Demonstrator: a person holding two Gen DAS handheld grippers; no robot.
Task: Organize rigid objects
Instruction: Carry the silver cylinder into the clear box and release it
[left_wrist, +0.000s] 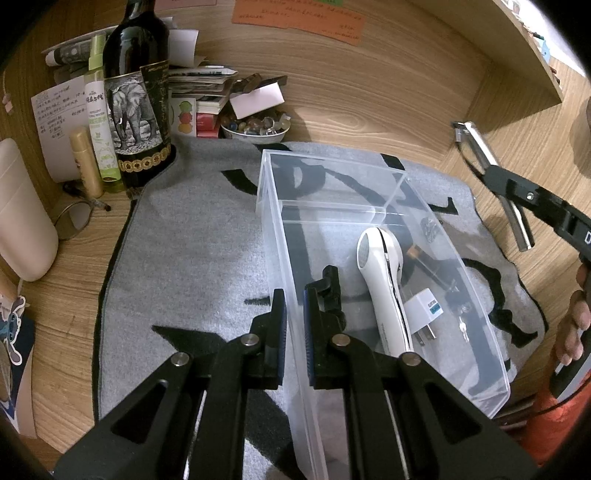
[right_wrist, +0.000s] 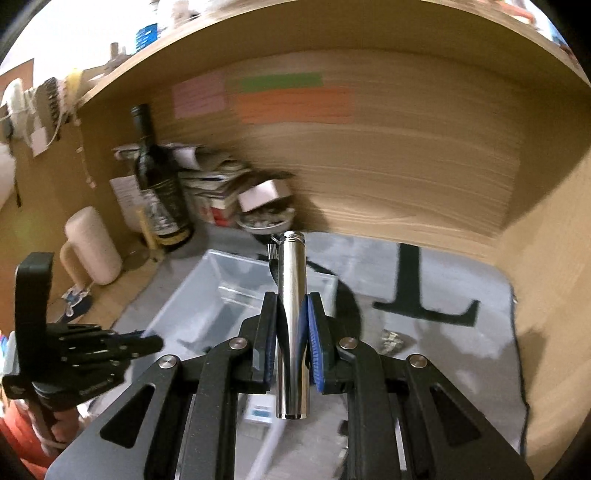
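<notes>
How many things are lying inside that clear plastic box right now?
4 that I can make out in the box: a white handheld device in the middle, a white plug adapter beside it, small keys nearer the right wall, and a dark tool behind. Glare may hide more.

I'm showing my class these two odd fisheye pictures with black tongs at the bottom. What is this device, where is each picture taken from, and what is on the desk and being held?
No robot here: a person holds a hand-held gripper in each hand, each with a camera looking along its fingers. The left hand-held gripper clamps the wall of a clear plastic box on a grey mat. Inside lie a white handheld device and a white plug adapter. The right hand-held gripper is shut on a shiny metal tube, held in the air. A dark bottle stands behind.
</notes>
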